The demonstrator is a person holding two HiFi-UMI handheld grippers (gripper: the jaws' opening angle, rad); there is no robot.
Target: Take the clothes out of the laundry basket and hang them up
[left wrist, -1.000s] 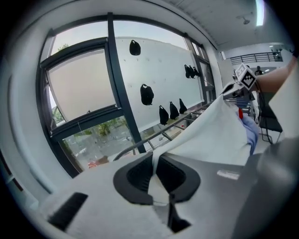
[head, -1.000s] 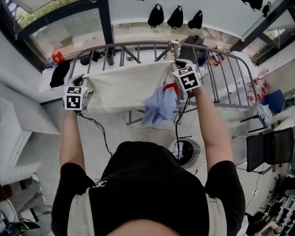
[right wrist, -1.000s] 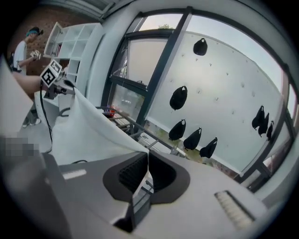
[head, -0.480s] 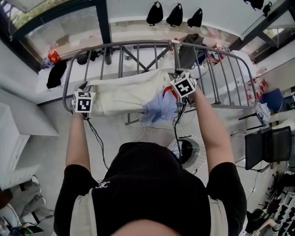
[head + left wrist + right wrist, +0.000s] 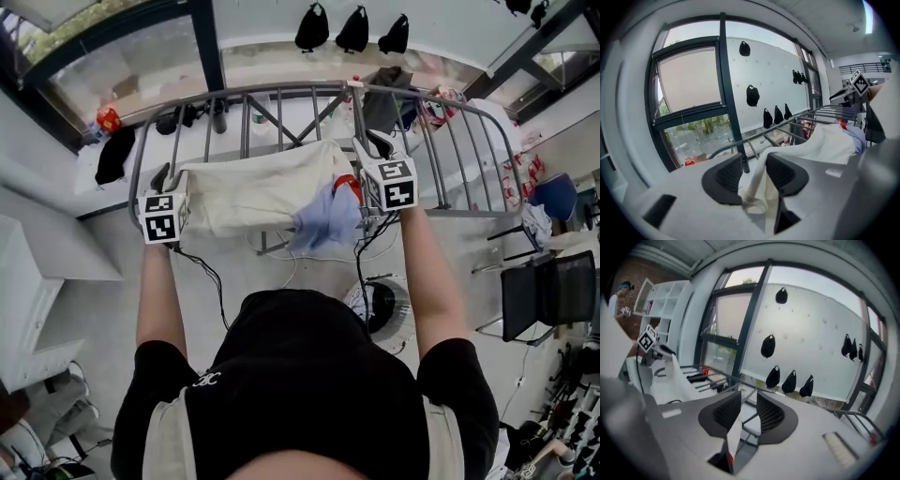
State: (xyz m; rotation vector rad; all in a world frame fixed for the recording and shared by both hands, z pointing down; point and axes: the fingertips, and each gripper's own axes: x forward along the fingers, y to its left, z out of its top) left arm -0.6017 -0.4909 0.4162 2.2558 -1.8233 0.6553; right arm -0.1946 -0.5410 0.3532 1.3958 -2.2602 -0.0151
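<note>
jaws of left gripper (image 5: 754, 176) and right gripper (image 5: 749, 412) have just been opening, now spread, with the cream cloth (image 5: 253, 187) loose between them and lowered onto the drying rack (image 5: 469, 141); this piece seems hung.

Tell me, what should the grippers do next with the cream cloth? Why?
Probably pull both back: the cream cloth already lies over the grey metal drying rack, and the left gripper and right gripper have just been opening, its edges loose between their jaws.
</note>
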